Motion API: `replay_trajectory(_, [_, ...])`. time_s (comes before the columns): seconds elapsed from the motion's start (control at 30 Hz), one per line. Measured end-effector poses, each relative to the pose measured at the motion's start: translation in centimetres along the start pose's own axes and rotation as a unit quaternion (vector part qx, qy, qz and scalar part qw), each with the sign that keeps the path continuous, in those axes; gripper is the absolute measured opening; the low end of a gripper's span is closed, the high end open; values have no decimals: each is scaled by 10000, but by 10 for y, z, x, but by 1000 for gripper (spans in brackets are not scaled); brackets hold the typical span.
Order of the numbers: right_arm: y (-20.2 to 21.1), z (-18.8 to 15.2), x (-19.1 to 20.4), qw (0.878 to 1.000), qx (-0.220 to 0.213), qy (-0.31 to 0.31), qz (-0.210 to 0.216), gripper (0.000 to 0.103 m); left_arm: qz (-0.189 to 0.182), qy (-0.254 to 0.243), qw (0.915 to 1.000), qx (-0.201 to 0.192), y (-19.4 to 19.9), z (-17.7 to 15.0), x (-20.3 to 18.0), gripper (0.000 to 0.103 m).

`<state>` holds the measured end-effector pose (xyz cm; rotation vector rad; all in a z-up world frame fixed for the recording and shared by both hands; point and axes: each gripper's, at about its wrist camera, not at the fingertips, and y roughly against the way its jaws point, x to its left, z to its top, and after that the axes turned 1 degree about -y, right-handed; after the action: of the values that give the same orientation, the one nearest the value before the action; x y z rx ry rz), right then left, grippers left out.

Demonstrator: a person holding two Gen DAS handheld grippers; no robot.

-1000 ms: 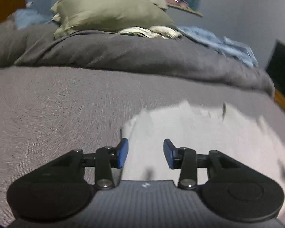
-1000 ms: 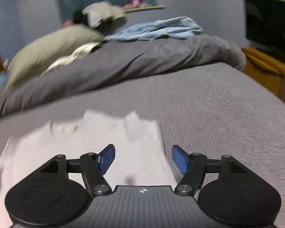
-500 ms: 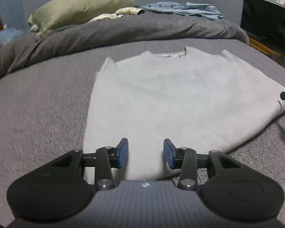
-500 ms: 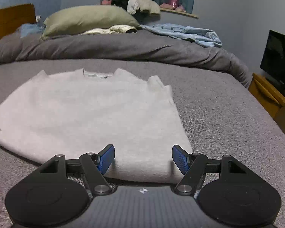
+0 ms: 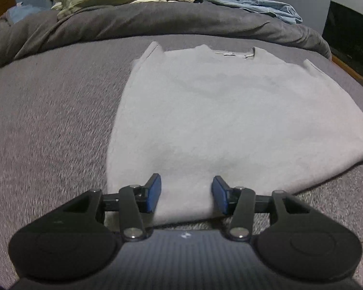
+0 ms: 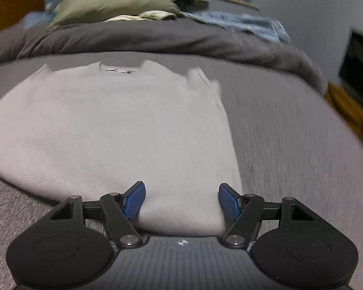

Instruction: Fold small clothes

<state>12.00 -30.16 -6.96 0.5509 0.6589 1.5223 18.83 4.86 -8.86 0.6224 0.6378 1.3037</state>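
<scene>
Pale sweater [image 5: 225, 120] lies spread flat on the grey bed [image 5: 48, 120], no fold made.
Your left hand-held gripper [image 5: 186, 197] and right hand-held gripper [image 6: 181, 200] hover over its near hem, jaws apart, gripping nothing.

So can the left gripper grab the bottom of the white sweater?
Probably yes. The left gripper is open right over the near hem of the white sweater, which lies flat on the grey bed, with nothing in between.
</scene>
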Motion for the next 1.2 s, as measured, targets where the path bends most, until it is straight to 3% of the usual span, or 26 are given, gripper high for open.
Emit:
replay_trajectory(0.13, [0,-13,-3,9998,22,190,59,71,45,-88,10000,-4,1,-2,1,48])
replay_trajectory(0.27, [14,3,0,10000,22,15,-47,73,56,58,9999,-62,18,1,1,51])
replay_trajectory(0.4, [52,21,-1,9991,-375,-202,-85,88,-162,471,9987,-147,45,-14,11,62])
replay_trajectory(0.47, [67,25,0,9984,-469,-295,-74,90,-250,620,9977,-84,54,-25,16,64])
replay_trajectory(0.6, [88,10,9,9989,-387,-279,-41,90,-343,915,9952,38,64,-45,23,65])
replay_trajectory(0.77, [113,-21,29,9978,-245,-487,368,94,-911,1578,9833,2,63,-58,35,76])
replay_trajectory(0.97, [106,-37,35,9943,-181,-686,796,101,-1331,2232,9653,-257,50,-57,43,82])
replay_trajectory(1.1, [84,-44,18,9846,-118,-1475,930,101,-1406,2106,9667,-365,35,-53,41,83])
replay_trajectory(1.2, [62,-53,5,9751,-42,-1970,1021,101,-1516,2215,9618,-530,21,-52,45,87])
